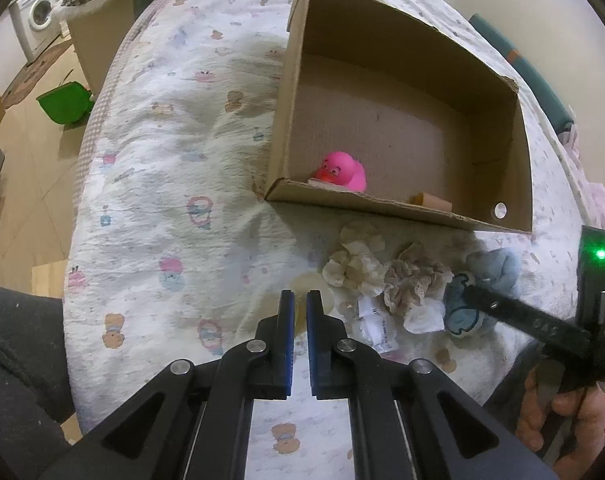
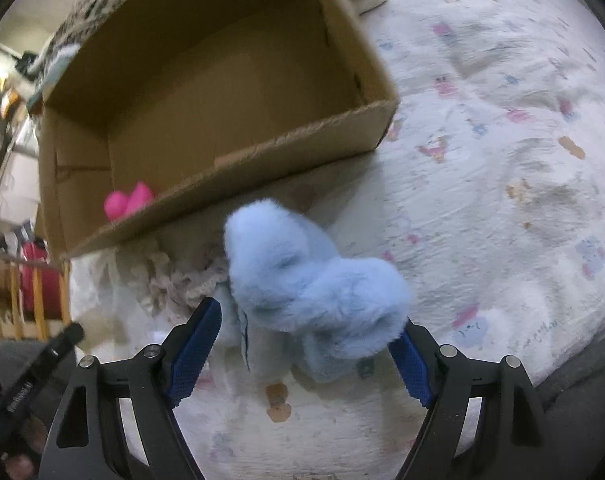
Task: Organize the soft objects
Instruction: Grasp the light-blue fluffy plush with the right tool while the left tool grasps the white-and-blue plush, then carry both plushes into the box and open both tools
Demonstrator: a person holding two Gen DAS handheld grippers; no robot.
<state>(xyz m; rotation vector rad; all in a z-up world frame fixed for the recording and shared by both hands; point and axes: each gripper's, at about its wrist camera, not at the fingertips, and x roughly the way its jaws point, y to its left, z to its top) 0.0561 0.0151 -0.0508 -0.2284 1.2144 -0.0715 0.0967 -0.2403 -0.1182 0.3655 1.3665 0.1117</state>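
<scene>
Bed [image 1: 150, 200] w/ cardboard box [image 1: 402, 136]: pink duck [image 1: 342, 170] already inside. Blue plush [image 2: 314, 284], cream lace pieces [image 1: 382, 276] not yet in, lying just beside box. Right tool [image 2: 302, 344] open around plush; left tool [image 1: 300, 304] closed, empty.
</scene>
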